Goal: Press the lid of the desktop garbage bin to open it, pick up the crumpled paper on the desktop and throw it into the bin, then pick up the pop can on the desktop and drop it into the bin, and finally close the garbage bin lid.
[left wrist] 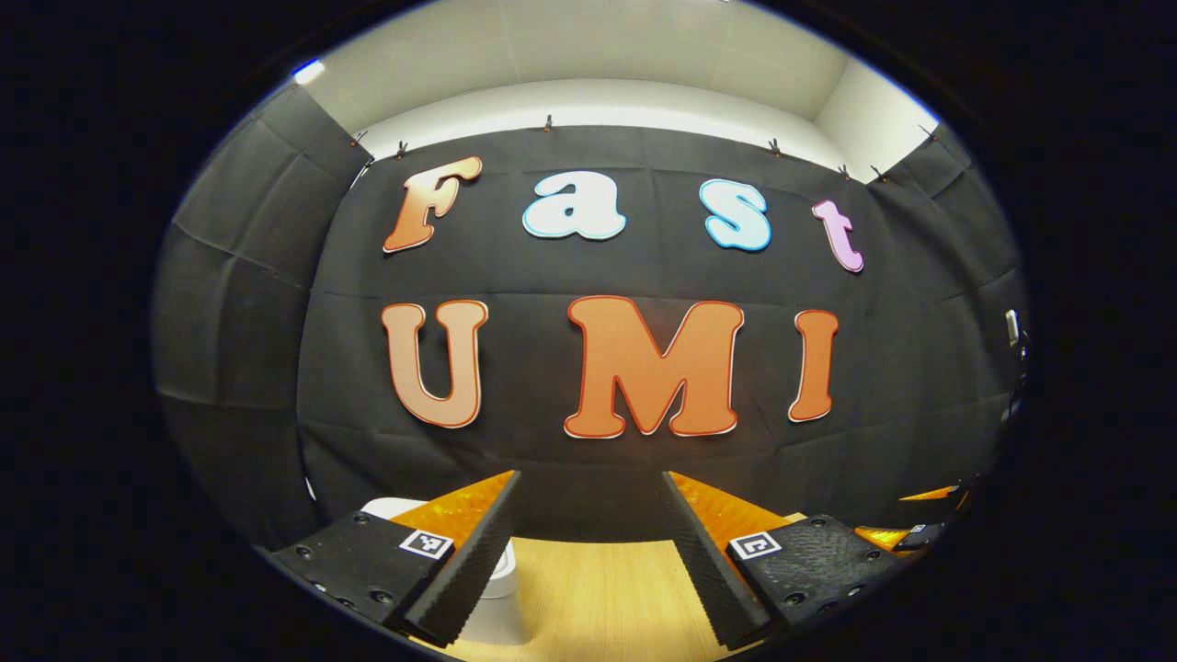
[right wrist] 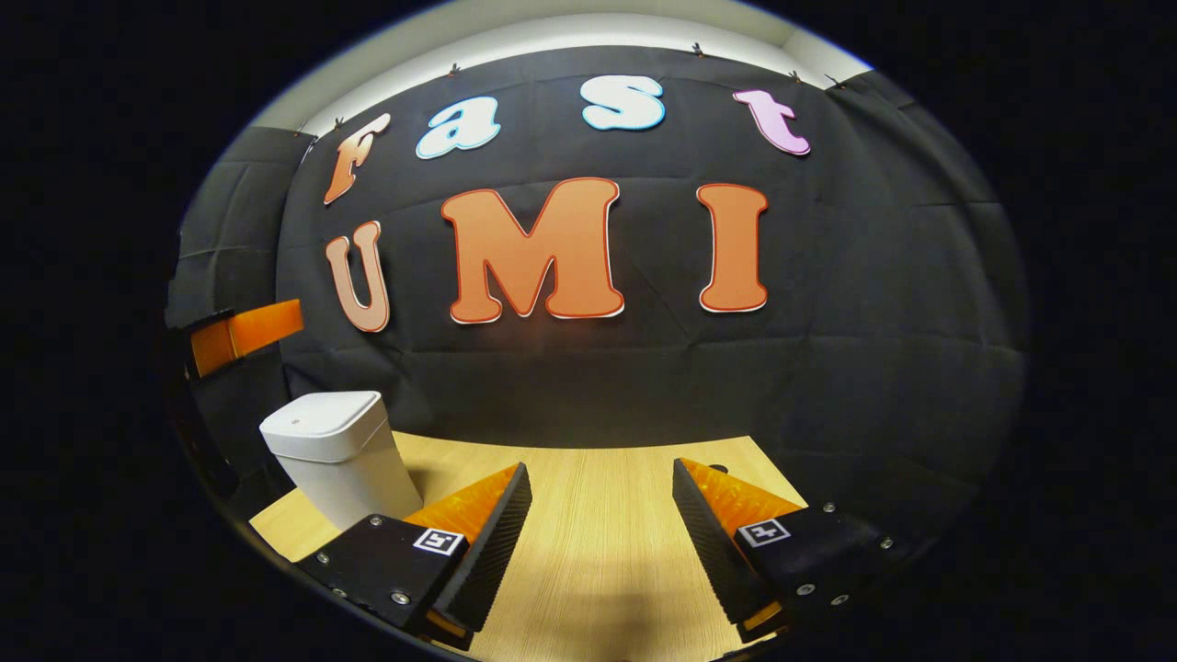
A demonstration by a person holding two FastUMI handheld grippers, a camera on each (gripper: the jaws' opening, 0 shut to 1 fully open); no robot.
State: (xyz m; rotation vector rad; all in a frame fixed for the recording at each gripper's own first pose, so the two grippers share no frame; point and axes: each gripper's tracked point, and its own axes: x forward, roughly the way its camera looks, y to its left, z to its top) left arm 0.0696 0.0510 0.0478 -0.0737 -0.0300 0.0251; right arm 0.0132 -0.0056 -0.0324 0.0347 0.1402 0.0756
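Nearest in each view, both grippers hang above the wooden bench (right wrist: 598, 542) with fingers spread wide and nothing between them: the left gripper (left wrist: 588, 552) and the right gripper (right wrist: 598, 552). The white bin (right wrist: 340, 455), lid down, stands near the bench's far left corner, just beyond the left gripper's own left finger (left wrist: 469, 561). Opening it seems the step in hand; one fingertip pressing straight down on the lid's front edge should release it without pushing the bin toward the wall.

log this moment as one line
left gripper: open, empty | right gripper: open, empty | garbage bin: lid shut
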